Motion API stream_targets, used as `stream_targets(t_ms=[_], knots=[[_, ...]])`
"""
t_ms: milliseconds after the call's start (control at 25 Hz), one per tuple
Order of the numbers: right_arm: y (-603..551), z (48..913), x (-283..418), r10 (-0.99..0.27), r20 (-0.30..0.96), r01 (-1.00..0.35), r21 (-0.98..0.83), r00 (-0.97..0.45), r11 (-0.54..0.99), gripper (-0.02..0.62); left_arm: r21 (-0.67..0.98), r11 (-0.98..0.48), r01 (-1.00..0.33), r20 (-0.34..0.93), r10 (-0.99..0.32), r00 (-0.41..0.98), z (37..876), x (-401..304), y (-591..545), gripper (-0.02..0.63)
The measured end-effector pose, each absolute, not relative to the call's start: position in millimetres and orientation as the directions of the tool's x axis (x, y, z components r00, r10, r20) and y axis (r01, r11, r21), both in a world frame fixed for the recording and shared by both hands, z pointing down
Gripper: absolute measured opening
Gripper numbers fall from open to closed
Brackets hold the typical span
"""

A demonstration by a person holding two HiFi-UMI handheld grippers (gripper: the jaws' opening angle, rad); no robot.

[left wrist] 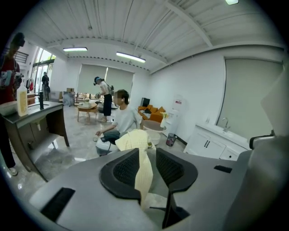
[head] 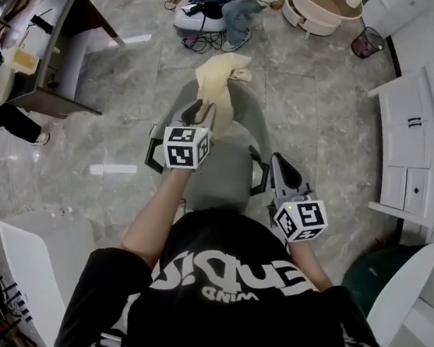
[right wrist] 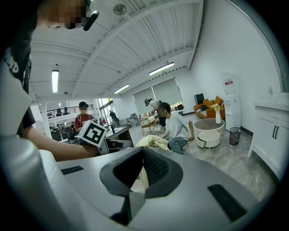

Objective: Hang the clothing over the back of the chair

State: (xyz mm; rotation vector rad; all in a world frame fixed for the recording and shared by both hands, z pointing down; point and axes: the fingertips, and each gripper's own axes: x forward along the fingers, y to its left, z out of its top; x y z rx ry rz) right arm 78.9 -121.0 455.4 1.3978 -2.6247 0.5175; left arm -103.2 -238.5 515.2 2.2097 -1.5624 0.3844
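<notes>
The pale yellow clothing (head: 218, 78) is lying bunched over the far edge of the grey chair (head: 224, 176), the edge away from the person, with part of it spilling past that edge toward the floor. A narrow fold of it is trailing back toward the person and running into the left gripper (head: 199, 113).

In the left gripper view, that strip of clothing (left wrist: 143, 173) is hanging between the jaws of the left gripper (left wrist: 146, 151). The jaws are standing apart: the fabric is lying against the left-hand pad, and a sliver of gap is showing on the other side, so the gripper is not pinching it.

The right gripper (head: 284, 167) is hovering over the chair's right edge, near the armrest and well apart from the bunched fabric. In its own view the right gripper (right wrist: 143, 149) is showing its tips pressed together, with the yellow heap (right wrist: 154, 142) sitting beyond them. A pale streak is showing in the slot behind the tips – what it is cannot be told.

Beyond the chair, a person (head: 239, 8) is sitting on the marble floor (head: 322, 87) beside a round pale table (head: 322, 10).
</notes>
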Motion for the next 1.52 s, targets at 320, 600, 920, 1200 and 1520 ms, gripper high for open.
stream_targets(t_ms=[320, 600, 920, 1200, 1520], knots=[[-107.5, 440.0, 73.3, -0.776, 0.224, -0.806, -0.224, -0.59, 0.548, 0.015, 0.185, -0.3, -0.936, 0.33, -0.878, 0.346, 458.0, -111.5, -181.5, 0.018], [-95.7, 424.7, 68.8, -0.766, 0.188, -0.787, -0.211, -0.614, 0.579, 0.015, 0.233, -0.305, -0.923, 0.263, -0.894, 0.362, 426.6, -115.8, -122.6, 0.017], [-87.1, 420.1, 61.8, -0.751, 0.169, -0.769, -0.194, -0.638, 0.609, 0.015, 0.213, -0.285, -0.935, 0.212, -0.92, 0.329, 417.9, -125.1, -77.6, 0.017], [-79.8, 419.8, 57.3, -0.739, 0.163, -0.756, -0.188, -0.653, 0.627, 0.015, 0.215, -0.255, -0.943, 0.18, -0.938, 0.295, 420.2, -125.6, -58.8, 0.017], [-74.5, 420.0, 60.5, -0.744, 0.164, -0.761, -0.187, -0.648, 0.622, 0.014, 0.215, -0.249, -0.944, 0.199, -0.936, 0.292, 422.5, -123.9, -50.8, 0.017]])
